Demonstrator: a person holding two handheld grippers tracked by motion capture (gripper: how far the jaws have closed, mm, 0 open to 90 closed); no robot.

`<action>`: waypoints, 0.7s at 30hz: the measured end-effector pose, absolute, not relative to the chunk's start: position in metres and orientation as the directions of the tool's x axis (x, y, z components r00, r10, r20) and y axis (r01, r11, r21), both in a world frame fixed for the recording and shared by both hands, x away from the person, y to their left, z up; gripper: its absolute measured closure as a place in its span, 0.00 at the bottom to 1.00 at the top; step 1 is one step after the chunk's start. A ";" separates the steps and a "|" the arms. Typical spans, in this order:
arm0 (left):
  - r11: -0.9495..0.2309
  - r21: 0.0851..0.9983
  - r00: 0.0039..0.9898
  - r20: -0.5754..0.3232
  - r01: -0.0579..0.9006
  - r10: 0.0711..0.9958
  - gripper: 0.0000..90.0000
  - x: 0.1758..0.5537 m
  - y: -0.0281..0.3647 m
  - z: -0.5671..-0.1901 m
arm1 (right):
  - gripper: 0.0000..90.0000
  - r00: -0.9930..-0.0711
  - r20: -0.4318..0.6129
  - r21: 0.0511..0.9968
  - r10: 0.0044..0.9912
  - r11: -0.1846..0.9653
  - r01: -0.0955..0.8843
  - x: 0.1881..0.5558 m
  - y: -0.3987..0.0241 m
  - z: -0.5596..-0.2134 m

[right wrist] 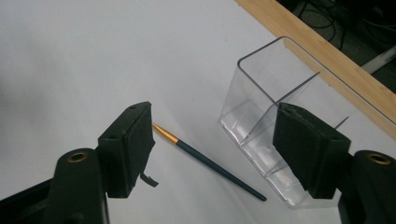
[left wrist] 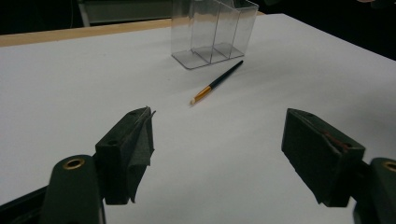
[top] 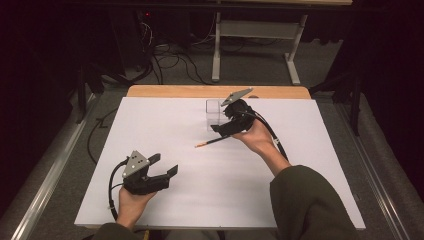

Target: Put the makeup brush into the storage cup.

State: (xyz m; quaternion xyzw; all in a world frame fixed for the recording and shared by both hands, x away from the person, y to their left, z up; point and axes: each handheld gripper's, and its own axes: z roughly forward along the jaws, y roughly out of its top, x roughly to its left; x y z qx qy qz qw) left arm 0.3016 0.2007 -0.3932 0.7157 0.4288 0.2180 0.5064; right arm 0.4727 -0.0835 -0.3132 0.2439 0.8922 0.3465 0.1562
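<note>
A thin dark-handled paintbrush point(top: 215, 141) with a gold ferrule and pale tip lies flat on the white table sheet point(top: 225, 190), just in front of a clear plastic divided holder point(top: 214, 112). My right gripper point(top: 219, 130) hovers open over the handle end of the brush point(right wrist: 205, 161), beside the holder point(right wrist: 261, 84), with nothing pressed between its jaws. My left gripper point(top: 164, 165) rests open at the near left, well short of the brush point(left wrist: 217, 82) and the holder point(left wrist: 212, 32), and its jaws point(left wrist: 217, 140) hold nothing.
A wooden strip point(top: 215, 91) runs along the table's far edge, just behind the holder. Beyond it are a grey floor with cables point(top: 170, 62) and a white desk frame point(top: 255, 30). Dark stands flank the table on both sides.
</note>
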 end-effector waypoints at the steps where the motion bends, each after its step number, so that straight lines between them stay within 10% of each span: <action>1: -0.121 0.912 0.537 -0.121 0.393 0.835 0.28 0.302 0.201 -0.393 | 0.35 -0.836 -0.110 0.688 0.537 0.649 0.326 0.473 -0.083 -0.314; 21: -0.112 0.909 0.529 -0.131 0.402 0.839 0.29 0.302 0.201 -0.393 | 0.39 -0.867 -0.124 0.556 0.483 0.757 0.342 0.484 -0.073 -0.313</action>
